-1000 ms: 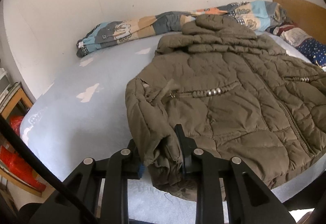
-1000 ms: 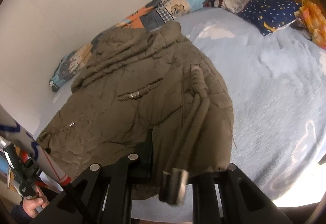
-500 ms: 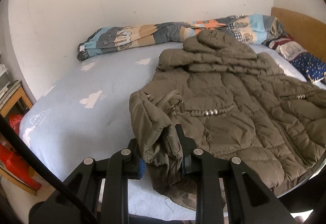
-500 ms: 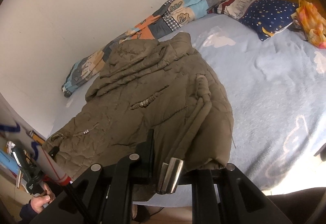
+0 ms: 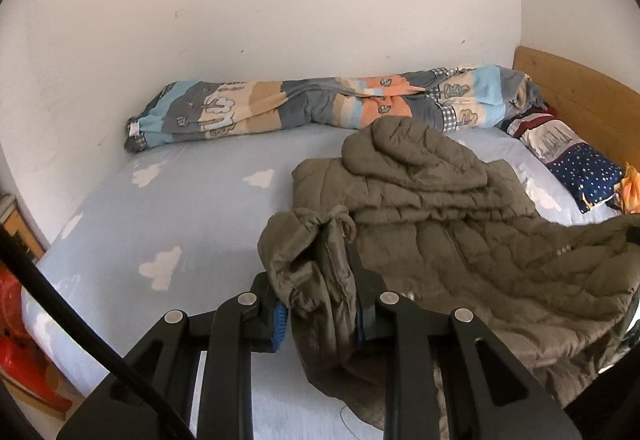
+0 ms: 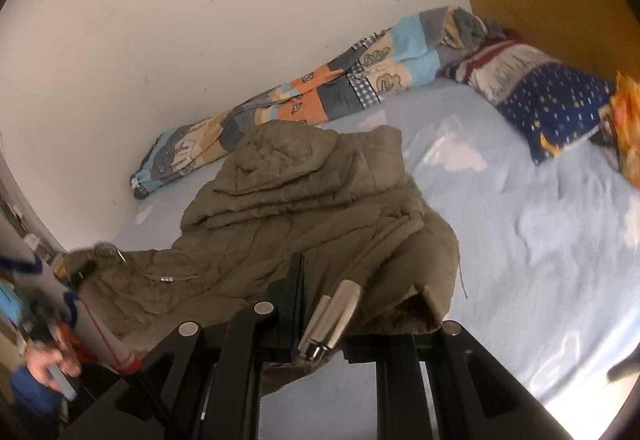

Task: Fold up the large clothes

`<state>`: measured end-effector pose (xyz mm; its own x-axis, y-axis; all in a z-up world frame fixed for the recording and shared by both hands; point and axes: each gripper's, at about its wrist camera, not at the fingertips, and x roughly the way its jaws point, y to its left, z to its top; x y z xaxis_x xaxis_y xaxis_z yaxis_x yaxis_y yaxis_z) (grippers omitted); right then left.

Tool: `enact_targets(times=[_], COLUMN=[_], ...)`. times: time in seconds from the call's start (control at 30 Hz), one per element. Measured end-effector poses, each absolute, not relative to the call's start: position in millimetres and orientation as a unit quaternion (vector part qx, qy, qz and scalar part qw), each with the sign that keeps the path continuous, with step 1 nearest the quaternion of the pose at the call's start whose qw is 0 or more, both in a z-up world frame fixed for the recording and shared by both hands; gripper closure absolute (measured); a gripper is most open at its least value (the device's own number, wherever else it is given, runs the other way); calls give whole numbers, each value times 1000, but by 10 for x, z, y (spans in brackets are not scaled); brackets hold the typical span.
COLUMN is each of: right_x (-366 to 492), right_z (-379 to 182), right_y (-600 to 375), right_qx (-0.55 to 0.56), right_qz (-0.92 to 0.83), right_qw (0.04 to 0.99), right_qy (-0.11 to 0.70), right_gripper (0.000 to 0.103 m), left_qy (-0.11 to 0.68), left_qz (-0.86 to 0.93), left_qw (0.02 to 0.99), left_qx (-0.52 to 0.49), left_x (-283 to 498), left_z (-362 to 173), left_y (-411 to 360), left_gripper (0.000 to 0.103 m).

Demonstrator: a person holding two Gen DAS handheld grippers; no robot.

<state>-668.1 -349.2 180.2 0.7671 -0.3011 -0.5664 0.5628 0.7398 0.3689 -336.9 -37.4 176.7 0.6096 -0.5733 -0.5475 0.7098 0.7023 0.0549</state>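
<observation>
An olive quilted hooded jacket (image 5: 460, 224) lies on the light blue bed, hood toward the wall. My left gripper (image 5: 320, 300) is shut on the jacket's bottom left corner, which hangs bunched between the fingers above the sheet. In the right wrist view the jacket (image 6: 304, 208) shows again. My right gripper (image 6: 360, 304) is shut on its bottom right hem and holds it lifted; a drawcord with a metal tip (image 6: 332, 324) dangles in front of the fingers. The lower half of the jacket is raised off the bed.
A rolled patchwork blanket (image 5: 320, 100) lies along the white wall. A star-print pillow (image 5: 588, 168) and an orange item (image 6: 628, 124) sit by the wooden headboard (image 5: 580, 88). The cloud-print sheet (image 5: 180, 208) spreads to the left. A red object (image 5: 16, 320) stands beside the bed.
Both grippers have risen and moved toward the wall, lifting the jacket's bottom hem off the bed. The jacket's lower part now hangs between them.
</observation>
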Motion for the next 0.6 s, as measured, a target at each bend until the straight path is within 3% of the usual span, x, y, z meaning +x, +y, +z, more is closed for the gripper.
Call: enact_targets(times=[0.33, 0.6], right_x=[-6270, -5681], right_z=[2259, 2553], right_y=[-3887, -4433], right_qx=[318, 325], right_qz=[-203, -200], right_qw=[899, 901], right_qy=[224, 209], right_gripper=[88, 88], left_qy=[236, 265], left_qz=[-366, -372], left_qw=[889, 884], left_qx=[142, 105], left_x=[-3078, -2367], left_z=[2035, 2327], left_y=[-864, -1376], left_gripper=[79, 79])
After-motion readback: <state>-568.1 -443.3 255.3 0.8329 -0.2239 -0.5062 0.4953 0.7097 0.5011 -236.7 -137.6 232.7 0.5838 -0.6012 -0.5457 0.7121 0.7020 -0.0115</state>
